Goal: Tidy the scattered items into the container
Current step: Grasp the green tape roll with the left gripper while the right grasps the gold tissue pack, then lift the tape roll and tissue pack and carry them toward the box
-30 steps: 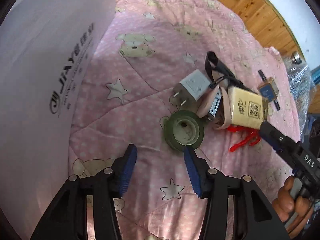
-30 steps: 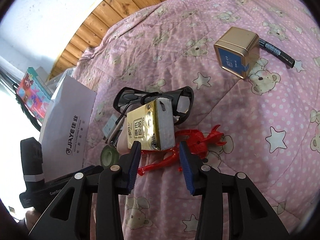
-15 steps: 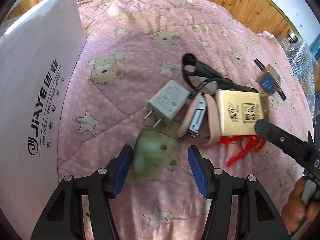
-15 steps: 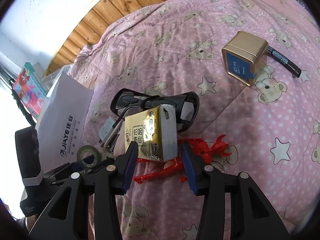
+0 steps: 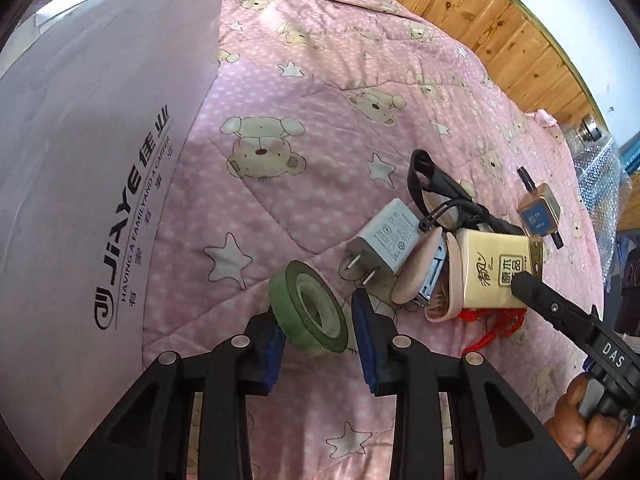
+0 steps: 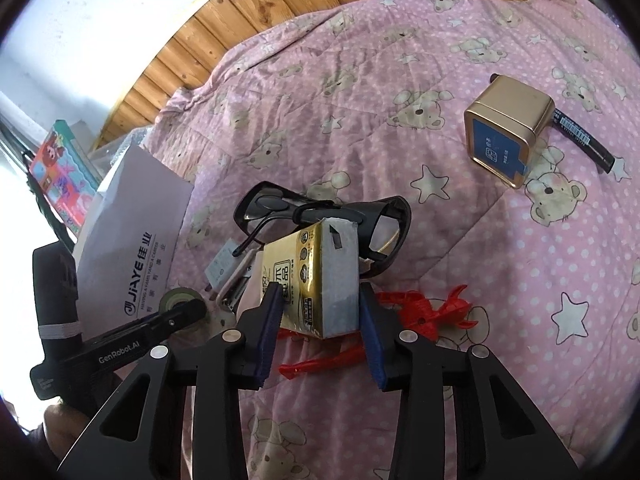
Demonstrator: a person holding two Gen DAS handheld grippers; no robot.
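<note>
A green tape roll (image 5: 308, 308) stands tilted on edge between the blue pads of my left gripper (image 5: 318, 336), which is shut on it. My right gripper (image 6: 320, 320) has its pads against both sides of a gold box (image 6: 308, 280) with a grey end face. In the left wrist view, one right finger overlaps the gold box (image 5: 496, 276). The white paper bag (image 5: 100, 160) printed JIAYE stands at the left, close beside the tape. In the right wrist view the white bag (image 6: 136, 248) is behind the left gripper's finger (image 6: 176, 316).
On the pink bear quilt (image 5: 304, 128) lie a white charger plug (image 5: 386, 244), a pink case (image 5: 436, 276), black sunglasses (image 6: 320, 208), a red plastic toy (image 6: 424, 308), a gold and blue tin (image 6: 506, 132) and a black pen (image 6: 580, 140). Wooden panelling (image 6: 280, 4) runs behind.
My left gripper has narrowed onto the green tape roll and tipped it up off the quilt. My right gripper has moved forward until the gold box sits between its pads.
</note>
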